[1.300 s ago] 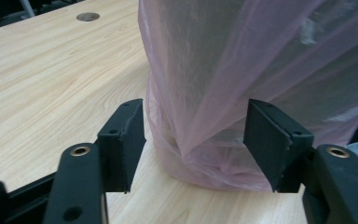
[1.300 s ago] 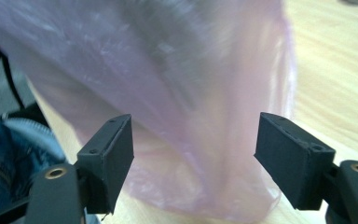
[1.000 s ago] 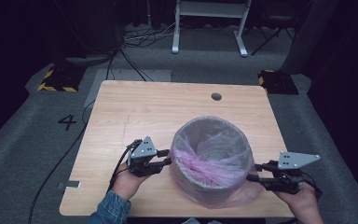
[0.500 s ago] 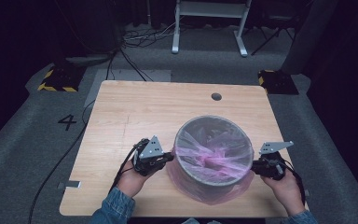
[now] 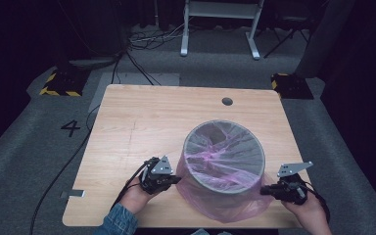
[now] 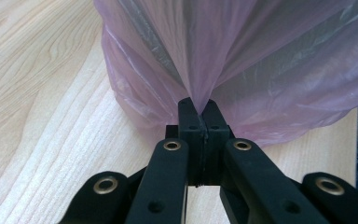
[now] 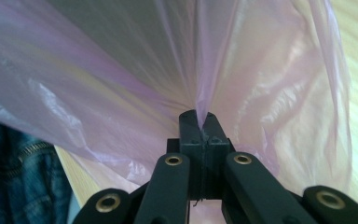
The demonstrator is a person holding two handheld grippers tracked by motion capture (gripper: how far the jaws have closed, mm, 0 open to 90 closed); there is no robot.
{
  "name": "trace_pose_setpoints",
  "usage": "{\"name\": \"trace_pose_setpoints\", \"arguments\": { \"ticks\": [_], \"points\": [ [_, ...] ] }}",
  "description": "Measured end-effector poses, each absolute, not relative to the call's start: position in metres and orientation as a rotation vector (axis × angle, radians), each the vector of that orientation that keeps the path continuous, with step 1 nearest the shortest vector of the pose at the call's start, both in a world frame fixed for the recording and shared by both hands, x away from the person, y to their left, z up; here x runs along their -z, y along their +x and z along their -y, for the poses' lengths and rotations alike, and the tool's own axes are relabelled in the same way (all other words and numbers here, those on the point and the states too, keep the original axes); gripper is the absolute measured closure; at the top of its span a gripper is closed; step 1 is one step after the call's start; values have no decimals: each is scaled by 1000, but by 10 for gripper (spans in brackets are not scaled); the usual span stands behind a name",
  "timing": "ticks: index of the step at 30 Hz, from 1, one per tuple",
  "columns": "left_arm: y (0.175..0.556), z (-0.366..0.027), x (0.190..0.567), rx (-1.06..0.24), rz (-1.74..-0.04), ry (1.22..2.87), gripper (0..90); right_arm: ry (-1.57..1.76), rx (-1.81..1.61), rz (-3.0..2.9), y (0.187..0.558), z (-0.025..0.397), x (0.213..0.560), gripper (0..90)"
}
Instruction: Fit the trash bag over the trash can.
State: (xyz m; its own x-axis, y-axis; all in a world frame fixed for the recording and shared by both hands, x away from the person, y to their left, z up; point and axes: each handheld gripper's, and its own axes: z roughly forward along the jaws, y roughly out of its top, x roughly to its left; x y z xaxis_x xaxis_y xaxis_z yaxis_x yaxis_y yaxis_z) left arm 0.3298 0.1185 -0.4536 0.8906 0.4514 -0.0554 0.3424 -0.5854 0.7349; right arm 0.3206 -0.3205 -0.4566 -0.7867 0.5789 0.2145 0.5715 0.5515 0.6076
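Bin [image 5: 223,156] stood on the table [image 5: 142,127], toward the near right part. Bag [image 5: 225,203] sat in the bin and hung down its outside. Left gripper [image 5: 176,179] was at the bin's left, right gripper [image 5: 264,190] at its right — each touching the bag. Table's hole [image 5: 227,101] lay behind the bin.

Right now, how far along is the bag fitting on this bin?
Done: the pink bag lines the mesh bin and drapes outside its wall. In hand: the left gripper and right gripper each pinch the film on opposite sides. Left: probably pulling the skirt down evenly and letting go.
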Motion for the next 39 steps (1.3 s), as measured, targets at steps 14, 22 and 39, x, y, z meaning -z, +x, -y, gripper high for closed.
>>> {"name": "trace_pose_setpoints", "arguments": {
  "ticks": [14, 22, 39],
  "points": [
    [325, -155, 442, -253, -656, 2052, 524, 972, -1185, -2596, 297, 336, 441, 391],
    [332, -135, 424, -202, -510, 2030, 673, 590, -1269, -2577, 281, 293, 410, 804],
    [323, -107, 433, -246, -431, 2106, 830, 847, -1211, -2619, 315, 303, 448, 527]
  ]
}}
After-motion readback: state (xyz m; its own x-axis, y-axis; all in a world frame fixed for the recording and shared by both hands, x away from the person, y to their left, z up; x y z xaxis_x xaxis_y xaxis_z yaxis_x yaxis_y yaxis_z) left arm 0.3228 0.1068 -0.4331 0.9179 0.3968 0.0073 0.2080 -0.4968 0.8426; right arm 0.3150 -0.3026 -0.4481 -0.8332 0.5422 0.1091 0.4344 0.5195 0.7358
